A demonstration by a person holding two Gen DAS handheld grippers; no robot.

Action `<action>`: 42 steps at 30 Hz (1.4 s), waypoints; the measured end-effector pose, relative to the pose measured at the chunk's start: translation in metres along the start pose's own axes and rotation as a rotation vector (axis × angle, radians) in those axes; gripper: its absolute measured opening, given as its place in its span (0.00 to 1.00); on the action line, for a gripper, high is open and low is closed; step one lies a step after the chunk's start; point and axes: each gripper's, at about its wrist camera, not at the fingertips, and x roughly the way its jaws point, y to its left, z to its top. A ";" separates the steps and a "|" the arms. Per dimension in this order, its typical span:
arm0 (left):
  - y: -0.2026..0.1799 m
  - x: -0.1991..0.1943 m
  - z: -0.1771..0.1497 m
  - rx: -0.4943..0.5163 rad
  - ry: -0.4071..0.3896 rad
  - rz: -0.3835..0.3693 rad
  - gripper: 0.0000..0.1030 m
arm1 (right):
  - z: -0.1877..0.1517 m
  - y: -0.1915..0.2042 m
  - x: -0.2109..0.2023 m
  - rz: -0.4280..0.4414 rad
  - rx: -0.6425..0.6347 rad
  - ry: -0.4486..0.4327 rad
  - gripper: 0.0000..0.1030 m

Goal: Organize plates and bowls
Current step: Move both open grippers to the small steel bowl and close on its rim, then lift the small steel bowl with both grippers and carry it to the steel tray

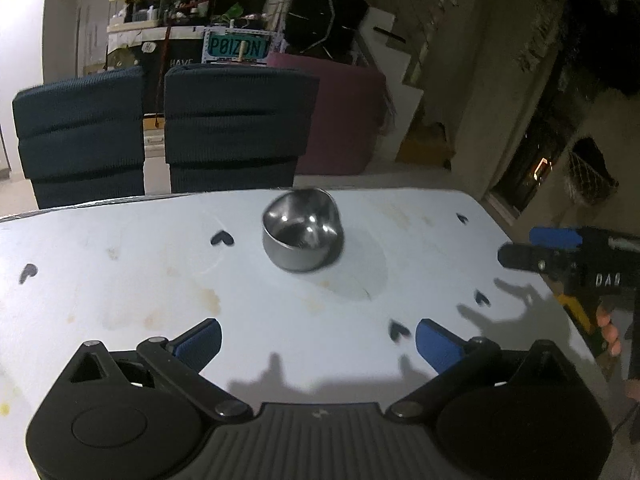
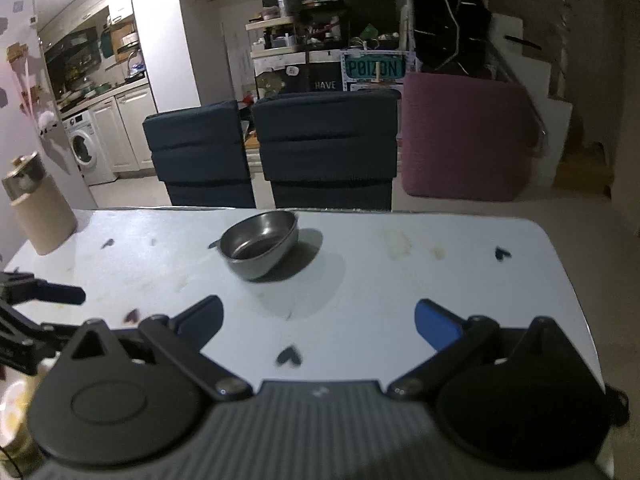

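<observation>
Hovering wide apart and empty, left gripper (image 1: pixel 318 340) and right gripper (image 2: pixel 319 320) face the steel bowl (image 1: pixel 303 236) ahead, seemingly readying a pickup.

- One bowl (image 2: pixel 260 249) stood on the table (image 2: pixel 440 264)
- Two chairs (image 2: pixel 326 148) stood behind it
- One jar (image 2: pixel 38 208) was at the left
- Two grippers (image 2: pixel 318 322) were in view

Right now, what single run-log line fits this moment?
left hand-held gripper: open, empty | right hand-held gripper: open, empty | metal bowl: upright on table, untouched
</observation>
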 end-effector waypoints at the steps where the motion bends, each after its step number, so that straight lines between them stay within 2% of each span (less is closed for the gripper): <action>1: 0.007 0.007 0.004 -0.026 -0.003 -0.005 0.98 | 0.004 -0.003 0.010 0.001 -0.013 -0.003 1.00; 4: 0.027 0.030 0.012 -0.110 0.004 -0.026 0.92 | 0.014 -0.012 0.032 0.010 -0.016 -0.004 1.00; 8: 0.050 0.060 0.019 -0.224 0.007 -0.047 0.83 | 0.033 -0.023 0.065 0.071 0.017 0.009 0.99; 11: 0.062 0.080 0.026 -0.312 -0.005 -0.100 0.79 | 0.049 -0.021 0.092 0.108 -0.008 0.034 0.97; 13: 0.063 0.091 0.030 -0.343 -0.008 -0.132 0.75 | 0.060 -0.018 0.114 0.163 -0.029 0.060 0.87; 15: 0.062 0.103 0.035 -0.357 -0.008 -0.142 0.72 | 0.068 -0.014 0.131 0.177 -0.013 0.075 0.82; 18: 0.061 0.119 0.040 -0.382 -0.002 -0.141 0.64 | 0.075 -0.006 0.156 0.183 -0.005 0.070 0.73; 20: 0.061 0.128 0.042 -0.403 0.000 -0.149 0.63 | 0.079 0.000 0.171 0.169 -0.017 0.072 0.67; 22: 0.060 0.134 0.042 -0.404 0.011 -0.140 0.57 | 0.082 0.006 0.185 0.170 -0.027 0.079 0.58; 26: 0.061 0.143 0.039 -0.429 0.044 -0.116 0.43 | 0.086 0.019 0.203 0.165 -0.055 0.108 0.51; 31: 0.062 0.143 0.037 -0.448 0.038 -0.109 0.36 | 0.084 0.032 0.210 0.160 -0.069 0.135 0.37; 33: 0.064 0.142 0.036 -0.459 0.038 -0.102 0.30 | 0.081 0.033 0.204 0.145 -0.069 0.127 0.31; 35: 0.061 0.138 0.035 -0.457 0.040 -0.095 0.26 | 0.080 0.030 0.195 0.110 -0.025 0.126 0.13; 37: 0.054 0.135 0.036 -0.426 0.045 -0.084 0.23 | 0.080 0.023 0.187 0.109 0.035 0.134 0.10; 42: 0.031 0.111 0.028 -0.332 0.017 -0.082 0.19 | 0.073 0.021 0.154 0.071 0.051 0.131 0.07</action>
